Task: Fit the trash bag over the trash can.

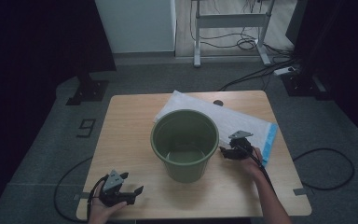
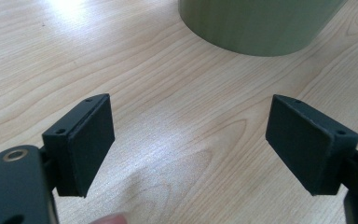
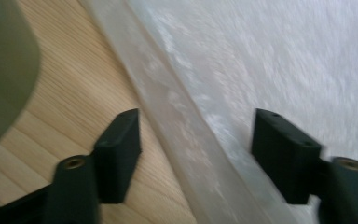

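While the left claw [image 1: 129, 188] rests at the near left corner of the wooden bench [image 1: 130, 135], held in a hand [image 1: 103, 210] that comes in from the near edge, its jaws stand wide apart with nothing between them. Seen from the left gripper view, those two black pads frame bare wood [image 2: 177, 140], and the rounded green wall of the bucket [image 2: 256, 23] rises just beyond them, well clear of both pads.

Farther in, at the middle of the bench, stands the green bucket [image 1: 184, 144], upright, its mouth open, with a pale patch showing at its bottom. It overlaps the near left part of a white bag [image 1: 242, 122] that lies flat behind and to the right of it, running from the far middle of the bench out toward the right edge, where a light blue strip [image 1: 270, 142] borders it.

Just right of the bucket, the right claw [image 1: 227, 150] sits low over the near edge of the white bag, the hand [image 1: 251, 161] and forearm behind it reaching in from the near right. In the right gripper view its jaws are apart, not pressing anything; the bag's translucent edge [image 3: 186, 121] runs between them, one jaw over the wood [image 3: 74, 93] and the other over the white sheet, with the bucket's wall [image 3: 2, 70] at the left.
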`<state>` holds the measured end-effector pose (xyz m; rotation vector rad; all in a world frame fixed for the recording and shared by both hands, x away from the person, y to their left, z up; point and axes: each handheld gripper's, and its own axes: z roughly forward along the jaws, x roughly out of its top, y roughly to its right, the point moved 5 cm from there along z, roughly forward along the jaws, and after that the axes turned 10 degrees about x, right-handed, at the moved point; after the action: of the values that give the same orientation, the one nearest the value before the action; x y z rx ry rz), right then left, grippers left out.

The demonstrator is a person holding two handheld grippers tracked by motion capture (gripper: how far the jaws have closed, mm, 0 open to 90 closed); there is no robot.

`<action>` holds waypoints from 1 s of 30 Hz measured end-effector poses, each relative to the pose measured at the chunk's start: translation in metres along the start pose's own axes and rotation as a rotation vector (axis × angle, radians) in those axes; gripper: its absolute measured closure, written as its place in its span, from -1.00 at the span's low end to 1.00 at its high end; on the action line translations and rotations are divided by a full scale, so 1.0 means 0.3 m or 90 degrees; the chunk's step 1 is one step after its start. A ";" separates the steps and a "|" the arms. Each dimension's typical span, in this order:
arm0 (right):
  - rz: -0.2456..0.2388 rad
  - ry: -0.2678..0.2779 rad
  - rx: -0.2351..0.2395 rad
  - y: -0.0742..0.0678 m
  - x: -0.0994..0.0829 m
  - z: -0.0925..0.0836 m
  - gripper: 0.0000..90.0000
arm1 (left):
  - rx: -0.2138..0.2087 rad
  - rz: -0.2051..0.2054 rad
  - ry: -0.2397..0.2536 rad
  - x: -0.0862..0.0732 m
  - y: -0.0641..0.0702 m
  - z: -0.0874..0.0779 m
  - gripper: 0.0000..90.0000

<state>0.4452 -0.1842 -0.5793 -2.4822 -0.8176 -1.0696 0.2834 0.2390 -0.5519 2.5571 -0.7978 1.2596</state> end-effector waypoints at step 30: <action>0.070 0.118 0.025 -0.068 -0.255 -0.359 0.98 | -0.006 0.010 -0.018 -0.004 0.008 0.023 -0.66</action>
<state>0.3300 -0.2495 -0.5624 -2.3244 -0.6338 -1.2103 0.2863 0.2349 -0.5573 2.5711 -0.8301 1.2235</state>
